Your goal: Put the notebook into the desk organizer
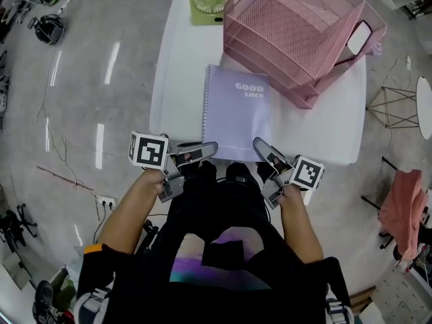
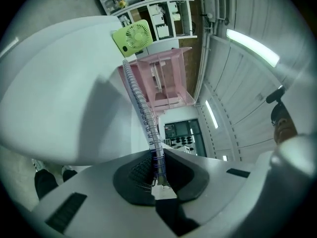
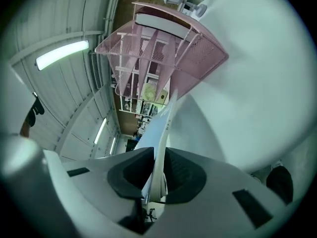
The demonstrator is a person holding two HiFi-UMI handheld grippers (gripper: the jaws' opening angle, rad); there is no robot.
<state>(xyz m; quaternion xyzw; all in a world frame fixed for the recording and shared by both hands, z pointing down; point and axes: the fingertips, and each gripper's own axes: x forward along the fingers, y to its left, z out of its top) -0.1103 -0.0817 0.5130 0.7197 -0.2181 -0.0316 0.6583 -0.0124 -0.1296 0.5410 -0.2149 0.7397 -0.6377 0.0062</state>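
Note:
A lilac spiral notebook (image 1: 236, 113) lies over the near edge of the white table (image 1: 179, 79), its far end close to the pink wire desk organizer (image 1: 297, 32). My left gripper (image 1: 212, 148) is shut on the notebook's near left corner, and in the left gripper view the spiral binding (image 2: 143, 113) runs straight out from between the pads (image 2: 136, 170). My right gripper (image 1: 259, 143) is shut on the near right corner; in the right gripper view the thin cover edge (image 3: 161, 128) is clamped between the jaws. The organizer (image 3: 158, 48) stands beyond the notebook.
A green desk fan (image 1: 210, 2) lies at the table's far left corner, next to the organizer. A small white device (image 1: 359, 38) hangs on the organizer's right side. The person's legs stand right at the table's near edge. Grey floor surrounds the table.

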